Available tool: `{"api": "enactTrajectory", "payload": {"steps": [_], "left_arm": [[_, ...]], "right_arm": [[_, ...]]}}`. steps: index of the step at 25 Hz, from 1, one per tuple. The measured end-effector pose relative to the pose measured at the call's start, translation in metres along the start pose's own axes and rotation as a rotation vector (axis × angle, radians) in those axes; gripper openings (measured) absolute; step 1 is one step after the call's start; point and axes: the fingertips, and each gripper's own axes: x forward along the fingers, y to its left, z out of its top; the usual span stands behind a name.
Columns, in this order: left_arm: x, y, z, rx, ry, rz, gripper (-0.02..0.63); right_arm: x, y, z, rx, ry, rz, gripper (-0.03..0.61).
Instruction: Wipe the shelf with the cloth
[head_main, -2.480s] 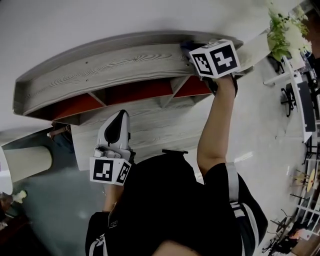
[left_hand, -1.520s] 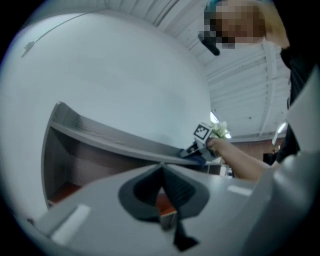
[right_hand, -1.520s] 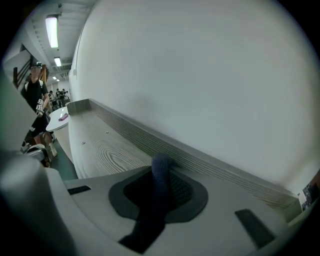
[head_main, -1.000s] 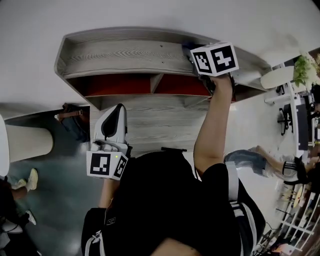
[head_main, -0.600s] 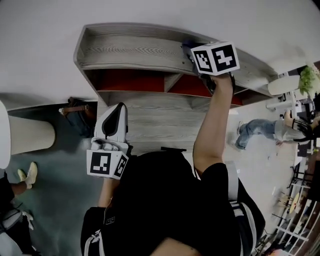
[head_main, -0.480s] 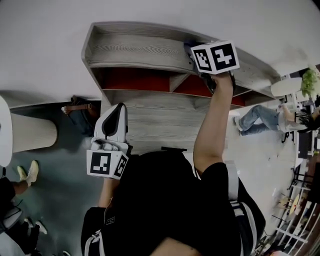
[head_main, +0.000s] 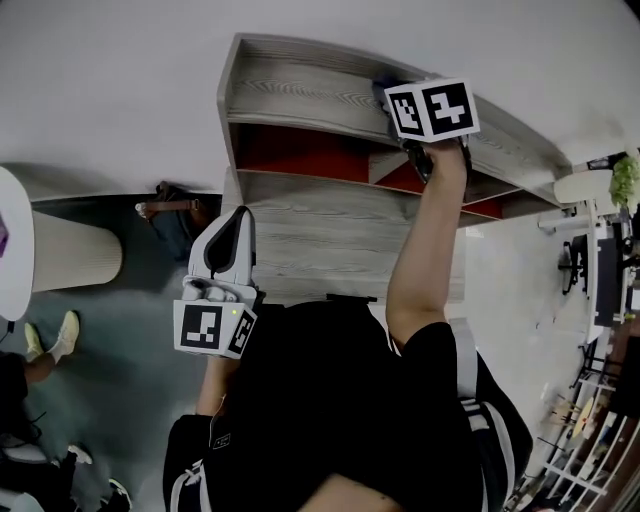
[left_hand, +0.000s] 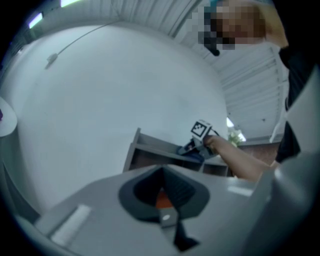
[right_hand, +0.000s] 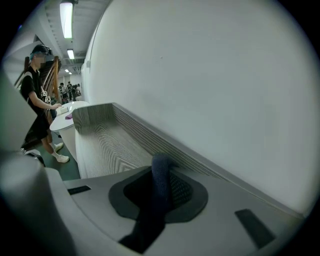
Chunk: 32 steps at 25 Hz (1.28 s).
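Observation:
A grey wood-grain shelf (head_main: 290, 95) with red-backed compartments stands against a white wall. My right gripper (head_main: 392, 95) reaches onto its top board and is shut on a dark blue cloth (head_main: 383, 88), which rests on the wood. In the right gripper view the cloth (right_hand: 159, 180) hangs folded between the jaws of the right gripper (right_hand: 161, 170), and the top board (right_hand: 107, 140) runs away to its left end. My left gripper (head_main: 238, 222) is held low near my body, shut and holding nothing. The left gripper view shows the left gripper (left_hand: 165, 192) facing the shelf (left_hand: 150, 150) and the cloth (left_hand: 196, 150) from a distance.
A white round table (head_main: 60, 260) stands at the left, with a dark bag (head_main: 175, 215) on the floor beside the shelf. A person's shoes (head_main: 50, 335) show at the lower left. Another person (right_hand: 40, 100) stands beyond the shelf's left end. A plant (head_main: 628, 175) is far right.
The right gripper with the cloth has travelled left along the top board, so the shelf's left end is now much closer to it. The left gripper has stayed put.

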Motion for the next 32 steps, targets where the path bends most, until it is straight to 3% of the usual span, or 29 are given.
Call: {"api": "enactTrajectory", "payload": {"steps": [20, 32], "left_arm": [[-0.046, 0.055, 0.01, -0.02, -0.029, 0.115, 0.005], [-0.058, 0.066, 0.011, -0.024, -0.051, 0.168, 0.005]], "right_arm": [[0.04, 0.099, 0.072, -0.105, -0.042, 0.16, 0.046], [0.056, 0.153, 0.102, -0.215, -0.077, 0.294, 0.046]]}}
